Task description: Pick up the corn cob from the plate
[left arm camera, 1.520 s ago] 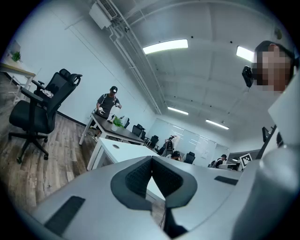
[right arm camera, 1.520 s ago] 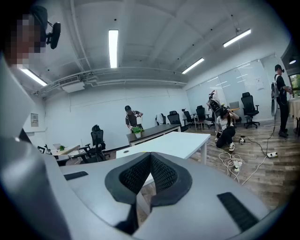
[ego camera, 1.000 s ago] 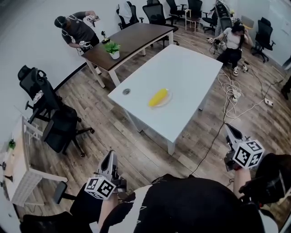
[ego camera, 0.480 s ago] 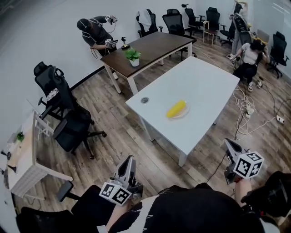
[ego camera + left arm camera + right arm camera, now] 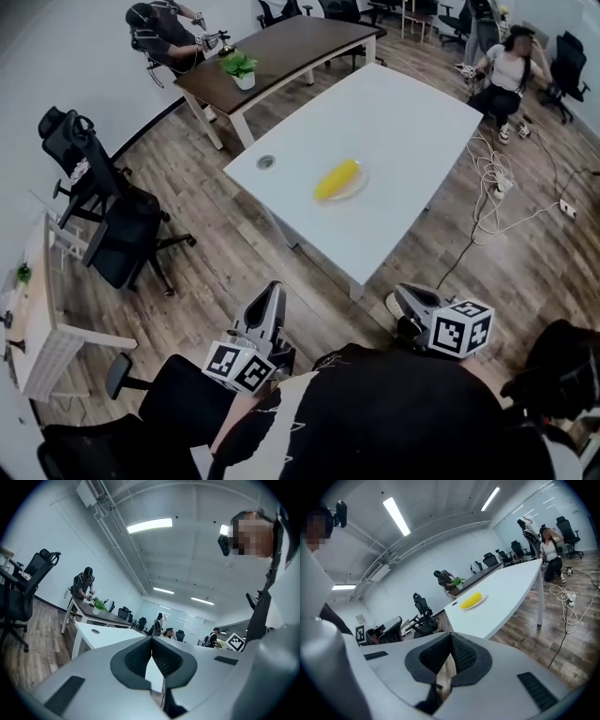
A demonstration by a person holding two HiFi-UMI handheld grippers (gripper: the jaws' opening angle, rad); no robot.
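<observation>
A yellow corn cob point(image 5: 337, 178) lies on a small white plate point(image 5: 356, 190) near the middle of the long white table point(image 5: 403, 131). Both grippers hang short of the table's near end, over the wooden floor. My left gripper point(image 5: 274, 292) is shut and empty, pointing toward the table. My right gripper point(image 5: 396, 302) sits just off the table's near corner, jaws together with nothing between them. In the right gripper view the corn cob point(image 5: 471, 600) and its plate point(image 5: 482, 601) show far ahead. The left gripper view shows only the table's edge point(image 5: 93, 633).
A dark wooden desk point(image 5: 281, 52) with a potted plant point(image 5: 242, 69) stands behind the white table. Black office chairs point(image 5: 122, 244) stand at left beside a small white table point(image 5: 42, 328). Cables point(image 5: 497, 197) trail over the floor at right. People stand and sit at the back.
My right gripper has swung left and down toward the table's near corner. My left gripper has edged forward. Both stay shut, and the corn cob has not moved.
</observation>
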